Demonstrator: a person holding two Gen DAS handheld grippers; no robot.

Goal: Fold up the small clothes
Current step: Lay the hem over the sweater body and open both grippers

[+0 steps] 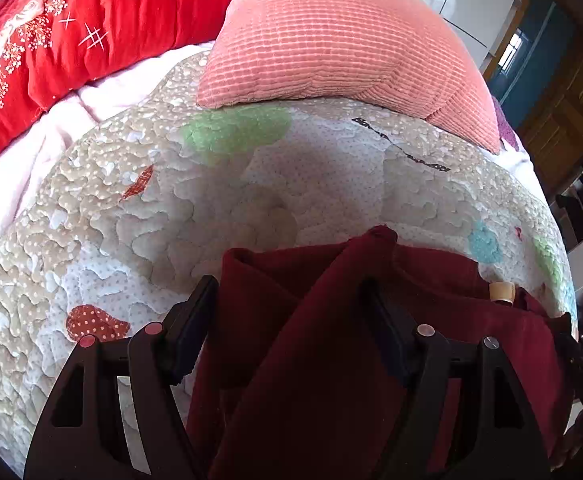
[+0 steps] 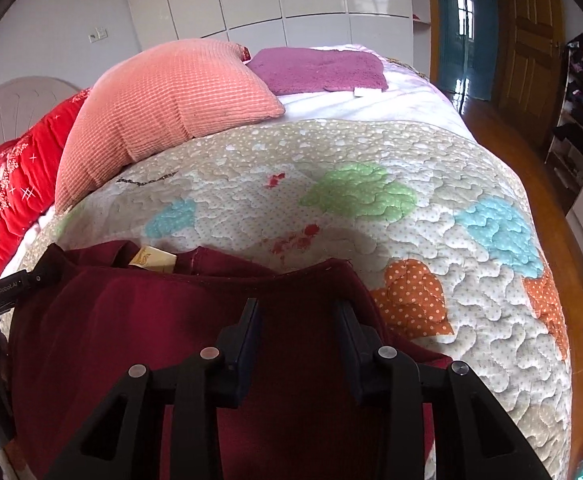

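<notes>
Lying on the near edge of the patchwork quilt (image 2: 371, 152), a dark red garment (image 2: 131, 320) spreads wide, its tan neck label (image 2: 153, 259) at the far hem. Far left: red floral duvet (image 1: 51, 40). Right of it, salmon ribbed pillow (image 1: 331, 40) resting on the quilt's far side; purple fuzzy mat (image 2: 319, 68) beyond that, on the white sheet. Left gripper (image 1: 291, 312): jaws spread, a raised fold of the garment running up between them, not pinched. Right gripper (image 2: 299, 328): jaws parted, released, hovering over the garment's right portion. Wooden door (image 2: 527, 40) far right.
</notes>
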